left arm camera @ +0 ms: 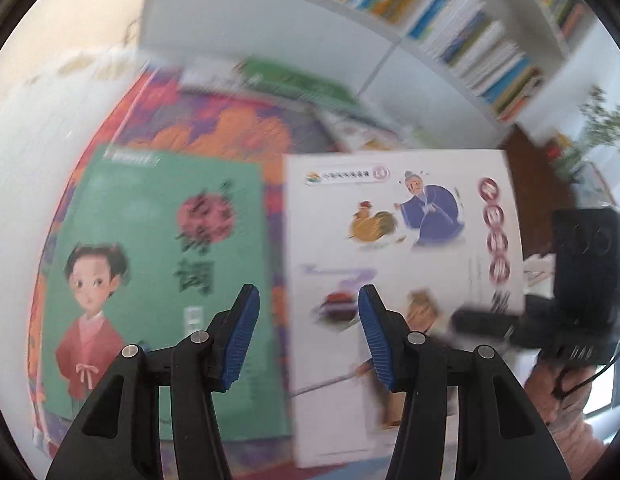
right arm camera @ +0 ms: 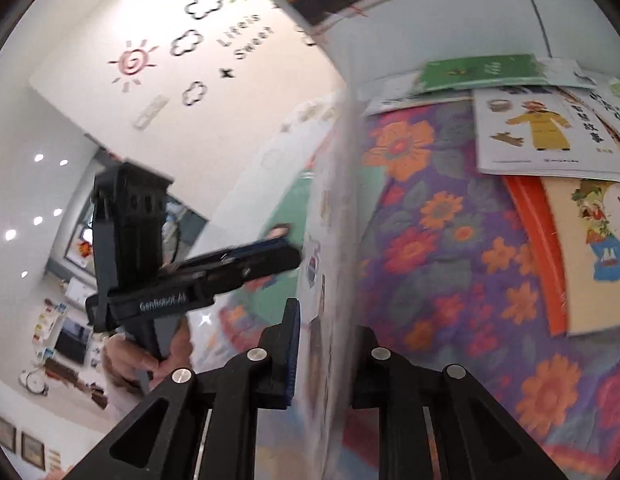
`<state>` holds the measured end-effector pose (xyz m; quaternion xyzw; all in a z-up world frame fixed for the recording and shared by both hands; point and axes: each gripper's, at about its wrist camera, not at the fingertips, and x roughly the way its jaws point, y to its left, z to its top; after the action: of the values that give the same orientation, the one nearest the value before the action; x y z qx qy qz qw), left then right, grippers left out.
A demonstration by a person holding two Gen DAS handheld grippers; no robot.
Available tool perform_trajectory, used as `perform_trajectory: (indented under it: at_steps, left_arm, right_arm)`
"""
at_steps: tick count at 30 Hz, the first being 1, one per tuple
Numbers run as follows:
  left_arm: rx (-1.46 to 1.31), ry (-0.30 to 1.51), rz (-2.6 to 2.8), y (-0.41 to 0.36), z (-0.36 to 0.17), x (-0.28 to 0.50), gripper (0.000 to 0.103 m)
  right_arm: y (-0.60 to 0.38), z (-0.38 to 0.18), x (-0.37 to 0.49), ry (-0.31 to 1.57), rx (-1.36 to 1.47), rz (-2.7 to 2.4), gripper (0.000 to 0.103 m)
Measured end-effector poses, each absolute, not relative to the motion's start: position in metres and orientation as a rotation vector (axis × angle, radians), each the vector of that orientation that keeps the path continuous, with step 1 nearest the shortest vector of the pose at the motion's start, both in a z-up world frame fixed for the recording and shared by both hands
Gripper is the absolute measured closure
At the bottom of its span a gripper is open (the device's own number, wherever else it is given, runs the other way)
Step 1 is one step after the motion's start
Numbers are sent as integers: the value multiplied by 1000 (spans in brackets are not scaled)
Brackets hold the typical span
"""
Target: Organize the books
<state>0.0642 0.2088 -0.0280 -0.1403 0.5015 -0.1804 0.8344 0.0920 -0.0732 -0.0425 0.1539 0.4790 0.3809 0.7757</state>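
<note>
My right gripper (right arm camera: 326, 344) pinches the white picture book (left arm camera: 402, 264), its cover showing a rooster and a blue-robed figure; from my right wrist view it stands edge-on between the pads, rising toward 12 o'clock. My left gripper (left arm camera: 308, 334) hangs spread and empty, the white book at 2 o'clock, a green book (left arm camera: 150, 280) with a red-robed child lying flat at 10 o'clock on the floral cloth (right arm camera: 450, 240). More books (right arm camera: 546, 132) crowd the cloth's far edge; a strip of bare cloth shows between the two covers
</note>
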Motion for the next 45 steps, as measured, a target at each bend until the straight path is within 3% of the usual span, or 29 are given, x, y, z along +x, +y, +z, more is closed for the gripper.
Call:
perform_trajectory:
  at_steps: [3,9,14,21,27,28,29,30,35,37,38,41,45]
  left_arm:
    - [-339,1100,-376,211,-53,62,55]
    - [-265,1118,-395,188,-50,44,55]
    - [-170,1126,-330,169,-46,43,54]
    - [-155,1213,-319,148,-59,56,51]
    - [-59,1146,-290,135,-58,46,51]
    - [-80,1146,-298,139,-58,47,52]
    - [-103,1142,-283,144,-57,47,67]
    - [-119,1135,-256,145,-57,48,71]
    - [-174,1134,-245,150,-57,47,73]
    - [-239,1142,-257,155,-56,49,73]
    - [-271,1142,-264,158,-55,50,73]
    - [-377,1134,-320,167,-48,51,73]
    - [-387,1131,-329,170,-42,47,73]
  right_arm:
    - [-88,-74,111,1109,381,767,84]
    - [-136,-121,116,1189,515,718,82]
    - [-161,-122,111,1168,550,715,90]
    - [-174,-119,104,1151,537,697,90]
    - [-195,-137,99,1204,658,732,88]
    - [-196,-141,99,1201,695,752,86]
    - [-197,-143,100,1197,716,765,85]
    - [-196,-143,102,1198,720,772,85]
    - [-178,-138,111,1211,673,817,72]
    - [-164,-130,115,1189,596,798,78]
    - [-161,-128,114,1181,567,773,86]
    - [-162,-124,111,1159,622,741,92]
    - [-154,-94,100,1092,585,770,94]
